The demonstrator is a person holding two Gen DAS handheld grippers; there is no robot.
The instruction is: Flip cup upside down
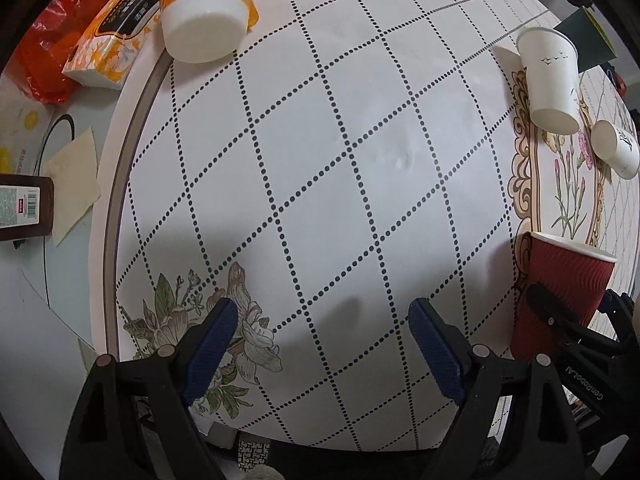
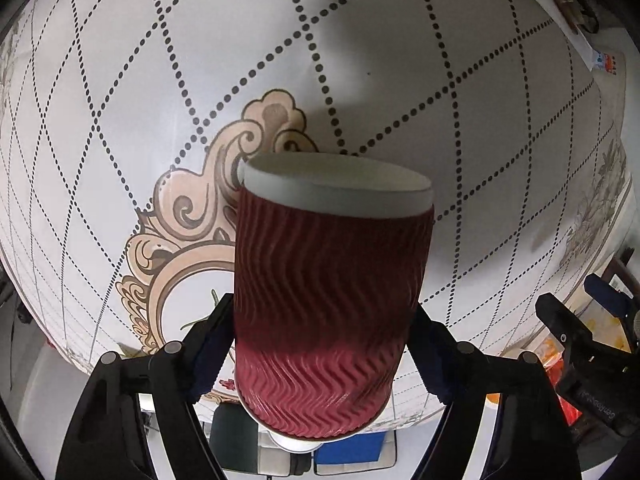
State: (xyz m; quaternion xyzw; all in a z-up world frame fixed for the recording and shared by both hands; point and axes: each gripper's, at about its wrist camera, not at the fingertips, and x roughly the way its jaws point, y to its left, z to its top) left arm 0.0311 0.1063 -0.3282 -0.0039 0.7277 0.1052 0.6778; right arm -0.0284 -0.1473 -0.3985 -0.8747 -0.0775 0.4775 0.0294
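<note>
Starting at the far left of the left wrist view: red plastic bag, tissue pack and orange container with its white lid lying along the table's edge, well apart from the work. Hovering over the dotted tablecloth, left gripper with its blue pads spread wide and nothing between them.

Moving right: two white paper cups lying on their sides on the floral border, the smaller one just beyond the larger. Below them, the red ripple cup, pinched by the right gripper at the frame's edge.

Seen from the right wrist: right gripper clamping the red ripple cup low on its corrugated wall, one finger on each side, white rim pointing away from the camera, cup apparently lifted off the cloth, though contact is hard to judge.

Judging the step as mid-flip, rotation likely unfinished. Doing it well: keeping the squeeze light, since a paper wall dents and a crushed cup slips; rolling the wrist smoothly until the rim faces straight down; holding clearance over the cloth while turning; lowering until the whole rim seats flat, away from the white cups; releasing only once the cup is resting level. Keeping the empty left claw clear.
</note>
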